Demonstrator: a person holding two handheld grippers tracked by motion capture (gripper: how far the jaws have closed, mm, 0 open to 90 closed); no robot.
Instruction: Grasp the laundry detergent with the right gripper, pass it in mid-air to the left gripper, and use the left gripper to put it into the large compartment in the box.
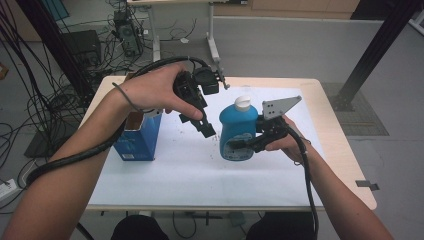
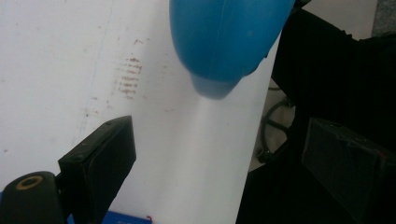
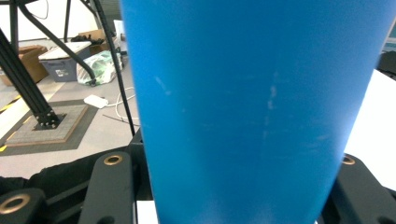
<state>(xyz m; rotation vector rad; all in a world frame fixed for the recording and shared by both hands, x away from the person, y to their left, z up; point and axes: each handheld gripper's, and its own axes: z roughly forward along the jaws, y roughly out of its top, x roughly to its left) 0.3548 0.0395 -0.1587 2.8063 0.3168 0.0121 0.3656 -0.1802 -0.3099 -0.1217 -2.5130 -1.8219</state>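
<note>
A blue bottle (image 1: 239,131) with a white cap (image 1: 243,102) stands upright over the white sheet (image 1: 190,170); whether its base touches the sheet I cannot tell. My right gripper (image 1: 246,144) comes in from the right, shut on the bottle's lower body. In the right gripper view the bottle (image 3: 252,102) sits squeezed between the two jaws of that gripper (image 3: 233,161). My left gripper (image 1: 206,129) hangs just left of the bottle, pointing down, jaws apart. In the left gripper view this gripper (image 2: 219,140) is open with nothing between its jaws, the bottle (image 2: 229,42) beyond them.
A blue carton (image 1: 140,139) stands on the sheet's left side, under my left wrist. The wooden table (image 1: 345,150) shows bare at its right edge. Brown smudges (image 2: 128,77) mark the sheet near the bottle. Cables and desk legs lie on the floor behind.
</note>
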